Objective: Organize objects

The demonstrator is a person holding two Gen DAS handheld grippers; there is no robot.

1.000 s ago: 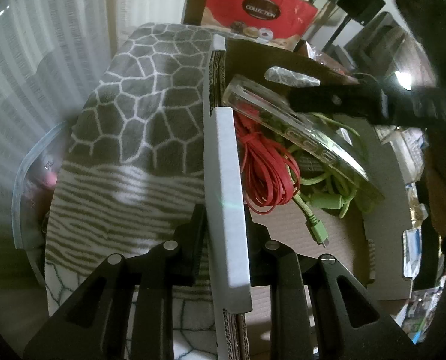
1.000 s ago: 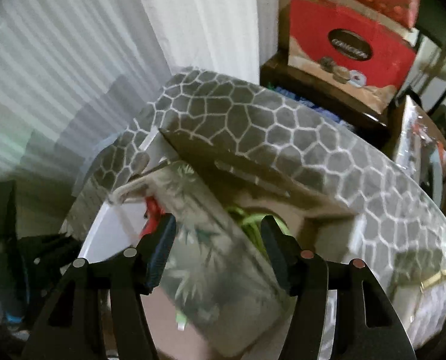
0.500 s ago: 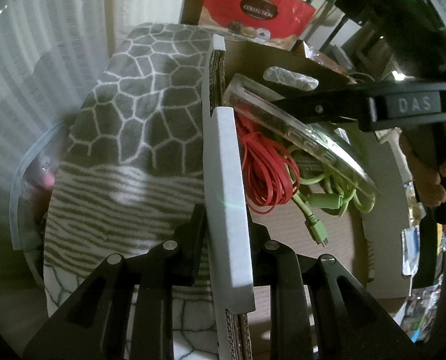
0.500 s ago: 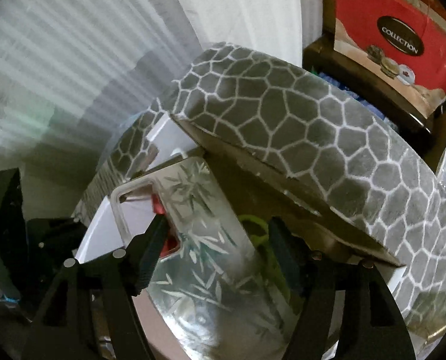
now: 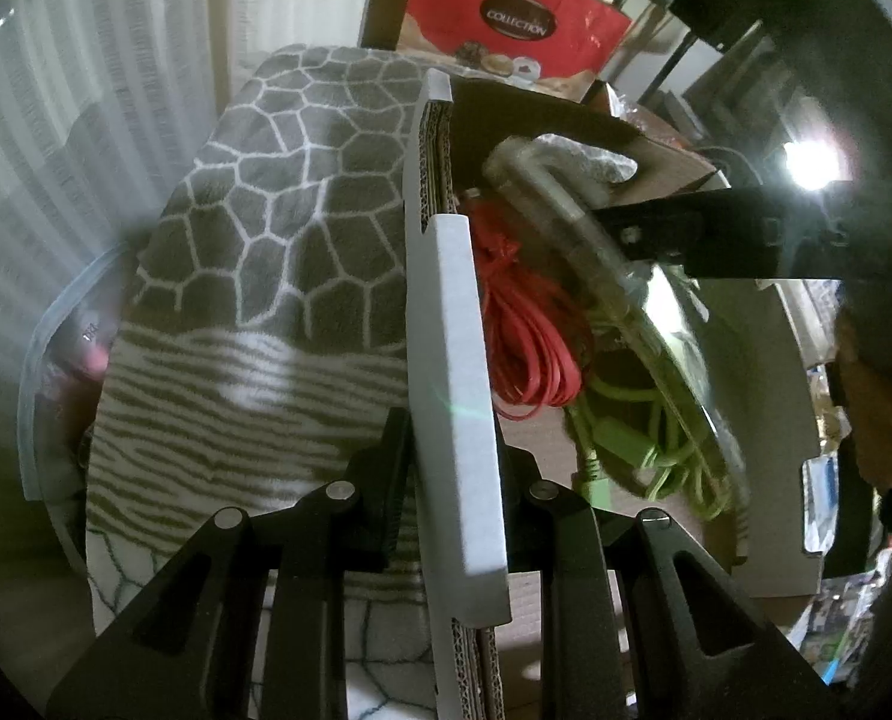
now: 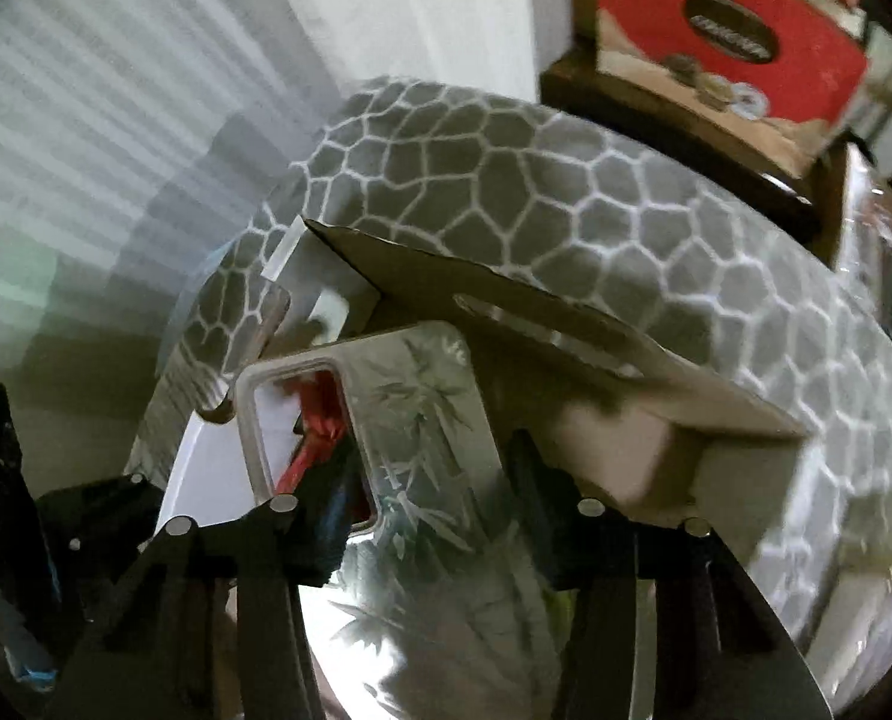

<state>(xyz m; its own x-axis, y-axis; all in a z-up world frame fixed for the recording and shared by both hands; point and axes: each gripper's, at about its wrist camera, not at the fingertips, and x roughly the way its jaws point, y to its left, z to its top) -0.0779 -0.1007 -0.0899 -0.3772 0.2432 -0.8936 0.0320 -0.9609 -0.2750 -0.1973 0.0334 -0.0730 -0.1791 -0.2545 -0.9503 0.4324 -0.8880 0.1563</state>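
Observation:
My left gripper (image 5: pixel 455 462) is shut on the white-faced side wall (image 5: pixel 452 324) of a cardboard box. Inside the box lie a coiled red cable (image 5: pixel 524 330) and a green cable (image 5: pixel 638 450). A clear phone case (image 5: pixel 572 228) printed with bamboo leaves leans tilted across them. My right gripper (image 6: pixel 431 492) points down over the box and its jaws are closing. The phone case (image 6: pixel 428 420) shows between and just beyond the fingers. I see no pad pressing on it. The right gripper's finger (image 5: pixel 686 234) reaches in from the right in the left wrist view.
The box sits against a grey cushion (image 6: pixel 566 180) with a white honeycomb pattern. A red gift bag (image 5: pixel 506 18) stands behind it on a dark shelf. A hand (image 5: pixel 878 420) shows at the right edge. White curtains hang at the left.
The right gripper's fingers have drawn closer together around the phone case, which now looks narrower between them. The left gripper has kept still on the box wall.

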